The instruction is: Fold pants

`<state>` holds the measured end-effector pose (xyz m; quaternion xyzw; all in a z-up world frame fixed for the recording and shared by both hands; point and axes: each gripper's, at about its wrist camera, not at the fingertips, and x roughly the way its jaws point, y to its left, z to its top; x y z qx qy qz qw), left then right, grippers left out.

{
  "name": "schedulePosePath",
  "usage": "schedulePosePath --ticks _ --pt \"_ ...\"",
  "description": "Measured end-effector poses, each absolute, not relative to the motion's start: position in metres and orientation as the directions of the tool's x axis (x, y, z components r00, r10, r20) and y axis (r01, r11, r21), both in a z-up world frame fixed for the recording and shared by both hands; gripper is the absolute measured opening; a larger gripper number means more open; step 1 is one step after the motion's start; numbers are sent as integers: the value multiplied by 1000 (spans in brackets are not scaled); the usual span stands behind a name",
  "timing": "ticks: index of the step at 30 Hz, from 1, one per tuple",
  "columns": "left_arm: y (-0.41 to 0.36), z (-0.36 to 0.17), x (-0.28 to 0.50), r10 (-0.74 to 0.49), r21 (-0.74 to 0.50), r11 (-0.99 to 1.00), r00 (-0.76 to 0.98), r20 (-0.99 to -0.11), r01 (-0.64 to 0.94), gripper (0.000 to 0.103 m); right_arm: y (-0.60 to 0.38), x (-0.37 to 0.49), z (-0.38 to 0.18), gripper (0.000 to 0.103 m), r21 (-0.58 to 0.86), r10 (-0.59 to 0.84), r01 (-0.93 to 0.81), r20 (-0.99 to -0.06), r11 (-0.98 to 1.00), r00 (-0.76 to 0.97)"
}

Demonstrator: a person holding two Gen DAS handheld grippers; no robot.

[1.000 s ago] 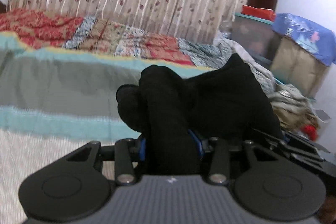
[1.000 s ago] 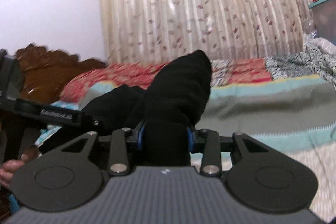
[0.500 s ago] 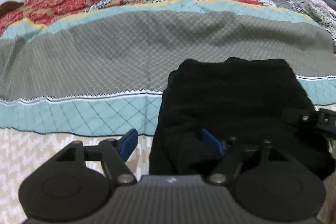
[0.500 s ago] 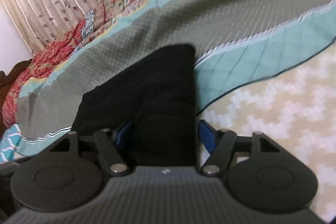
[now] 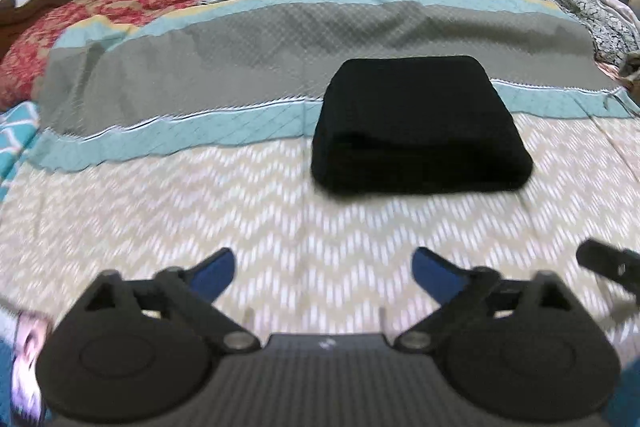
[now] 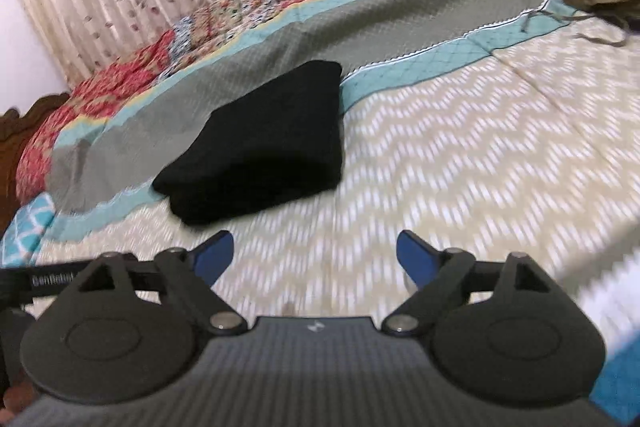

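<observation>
bed [image 5: 280,211]: quilt-covered, carries the load | pants [image 5: 420,123]: black, lying as a compact folded block mid-bed, folding looks done | left hand-held gripper [image 5: 322,273]: spread, empty, well clear | right hand-held gripper [image 6: 314,255]: spread, empty

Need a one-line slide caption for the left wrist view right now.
Open left gripper hovers over the bedspread, short of the folded black pants.

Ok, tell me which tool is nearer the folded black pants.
Right, but only slightly. The right tool sits just short of the pants, which lie ahead-left; the left tool is farther back, pants ahead-right.
</observation>
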<state>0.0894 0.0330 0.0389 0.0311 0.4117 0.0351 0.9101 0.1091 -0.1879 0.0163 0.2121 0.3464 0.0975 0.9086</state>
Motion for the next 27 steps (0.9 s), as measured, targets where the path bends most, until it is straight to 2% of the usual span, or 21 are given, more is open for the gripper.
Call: schedulePosePath --ticks 4,9,15,21,27 --pt "33 50 49 90 82 996 667 -740 -44 103 -172 74 24 97 371 282 -31 -647 928 708" --pt "33 62 12 92 75 996 681 -727 -55 103 -165 40 27 102 403 329 -44 -672 914 664" --pt "36 64 -13 79 56 997 673 -735 -56 103 -160 22 41 102 406 339 -63 -655 912 675" --pt "35 62 -20 135 112 991 647 -750 -77 103 -152 9 43 103 417 355 -75 -651 906 670" --pt "39 62 -28 131 95 991 649 -749 -90 103 -147 0 44 103 407 355 -83 -660 910 661"
